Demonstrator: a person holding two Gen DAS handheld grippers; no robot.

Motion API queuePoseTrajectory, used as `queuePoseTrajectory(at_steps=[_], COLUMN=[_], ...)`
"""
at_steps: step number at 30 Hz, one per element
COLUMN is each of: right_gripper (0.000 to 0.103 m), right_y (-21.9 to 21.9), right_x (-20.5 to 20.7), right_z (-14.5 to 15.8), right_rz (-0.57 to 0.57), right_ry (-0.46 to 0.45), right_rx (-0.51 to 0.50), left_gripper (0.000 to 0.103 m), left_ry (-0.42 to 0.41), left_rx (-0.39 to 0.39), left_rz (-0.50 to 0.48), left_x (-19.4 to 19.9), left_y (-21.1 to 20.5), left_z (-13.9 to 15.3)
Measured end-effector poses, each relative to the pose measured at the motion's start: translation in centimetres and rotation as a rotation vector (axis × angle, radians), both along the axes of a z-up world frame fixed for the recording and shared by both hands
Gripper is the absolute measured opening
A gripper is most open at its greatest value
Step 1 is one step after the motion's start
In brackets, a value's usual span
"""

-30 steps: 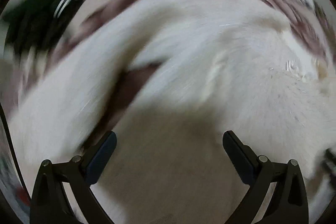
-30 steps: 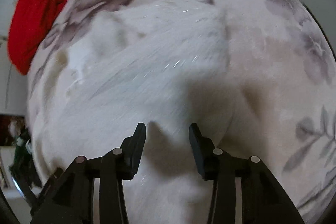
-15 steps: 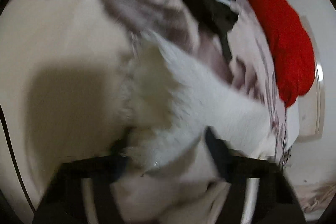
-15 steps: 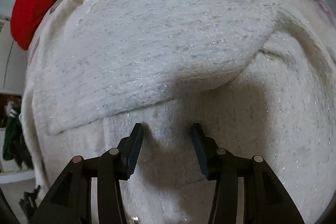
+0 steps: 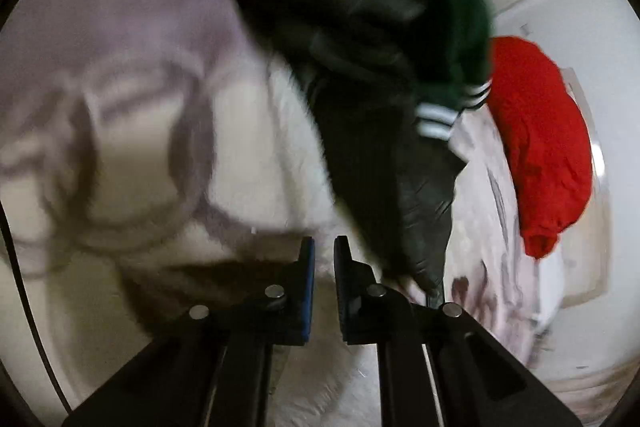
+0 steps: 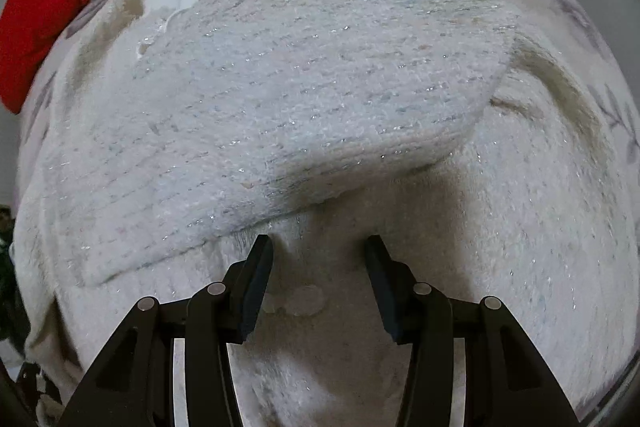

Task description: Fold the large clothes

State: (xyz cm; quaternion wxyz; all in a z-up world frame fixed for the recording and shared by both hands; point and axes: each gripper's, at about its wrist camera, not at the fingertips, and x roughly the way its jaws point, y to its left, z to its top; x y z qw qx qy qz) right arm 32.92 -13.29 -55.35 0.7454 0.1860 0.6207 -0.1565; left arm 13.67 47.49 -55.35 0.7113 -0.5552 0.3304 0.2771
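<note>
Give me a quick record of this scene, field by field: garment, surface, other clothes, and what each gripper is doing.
garment: white fuzzy sweater, one part folded over its body
surface: floral sheet
other clothes: red garment; dark green jacket with white stripes
left gripper: jaws have just closed, nothing visible between them
right gripper: partly open above the sweater, pads not pressing it

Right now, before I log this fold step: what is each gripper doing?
Left gripper: jaws just closed, shut, nothing visibly between them.
Right gripper: open, holding nothing, above the white sweater.
</note>
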Motion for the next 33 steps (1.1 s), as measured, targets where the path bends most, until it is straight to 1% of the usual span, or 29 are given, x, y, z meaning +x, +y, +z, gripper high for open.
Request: queuePoseTrajectory(at_steps=[2,3,4,5,6,7,8,10,12,15,17,19,20,22,24,25,26,27,28,29,31,32,33], right_gripper=[0.052,0.052,0.052,0.052,0.053,0.053,0.053,0.053,0.053,0.054,0.055,0.055,0.055,0.055,0.055,0.055,0.055,0.055,0.055,0.055,0.055,0.057,0.066], right_y=[1.6,1.6,1.9,1.9,2.8,3.1,3.4,2.9,2.2,2.2,2.1,2.2,2.2,1.8,0.9,0.4,0.3,-0.2,-0.4,-0.2,0.1,0.1,0.1], right_x=[0.3,-0.2,-0.1,-0.5,-0.2,0.0,0.2,0.4,0.4,1.9,1.9,1.4,1.3,0.8,0.2,0.2,0.3,0.5,0.7,1.1,1.7,2.1,2.6], right_z=[0.0,0.1,-0.1,-0.1,-0.3,-0.1,-0.2,-0.2,0.2,-0.1,-0.4,-0.6,-0.7,-0.5,-0.2,-0.2,-0.2,-0.1,0.0,0.2,0.7,1.0,1.3], right_rz=[-0.015,-0.024,-0.029,-0.034,-0.040,-0.042,-0.041,-0.039,-0.032,-0.016,-0.001,0.009,0.013,0.018,0.029,0.038,0.051,0.068,0.084,0.105,0.133,0.141,0.148], right_ry=[0.005,0.008,0.012,0.017,0.021,0.026,0.032,0.039,0.044,0.047,0.042,0.036,0.036,0.038,0.042,0.045,0.049,0.058,0.072,0.100,0.131,0.135,0.131], right_rx=[-0.027,-0.033,-0.039,-0.043,-0.045,-0.044,-0.044,-0.040,-0.037,-0.038,-0.039,-0.034,-0.025,-0.005,0.018,0.024,0.026,0.020,0.000,-0.055,-0.159,-0.209,-0.241], left_gripper=[0.009,0.010,0.017,0.025,0.045,0.059,0.062,0.062,0.062,0.062,0.062,0.062,0.062,0.062,0.060,0.060,0.044,0.027,0.008,0.008,0.008,0.008,0.008], left_ry=[-0.015,-0.032,-0.048,-0.050,-0.050,-0.068,-0.088,-0.093,-0.086,-0.101,-0.125,-0.174,-0.208,-0.208,-0.176,-0.166,-0.161,-0.141,-0.116,-0.110,-0.071,-0.064,-0.034], left_rx=[-0.142,-0.185,-0.218,-0.236,-0.256,-0.284,-0.308,-0.346,-0.362,-0.399,-0.443,-0.473,-0.473,-0.438,-0.361,-0.297,-0.232,-0.187,-0.125,-0.074,0.073,0.123,0.203], left_rz=[-0.043,-0.048,-0.045,-0.035,-0.017,0.004,0.019,0.038,0.012,-0.035,-0.050,-0.012,0.022,0.091,0.183,0.233,0.254,0.247,0.210,0.177,0.087,0.047,-0.010], left_x=[-0.7,-1.7,-2.7,-3.7,-5.0,-6.3,-7.3,-9.2,-9.2,-8.7,-7.9,-7.3,-6.5,-5.3,-4.5,-4.4,-4.0,-3.4,-2.5,-1.7,-0.1,0.5,1.6], left_y=[0.0,-0.7,-1.2,-1.8,-2.4,-3.0,-3.6,-5.3,-7.7,-11.7,-13.9,-15.2,-15.4,-15.1,-14.2,-13.7,-13.3,-13.0,-12.7,-12.6,-12.7,-12.9,-13.3], left_z=[-1.3,-1.5,-1.4,-1.1,-0.8,-0.5,-0.1,0.8,1.4,1.9,1.4,0.4,-0.2,-1.0,-1.4,-1.0,-0.3,0.3,1.4,2.4,5.4,6.5,8.1])
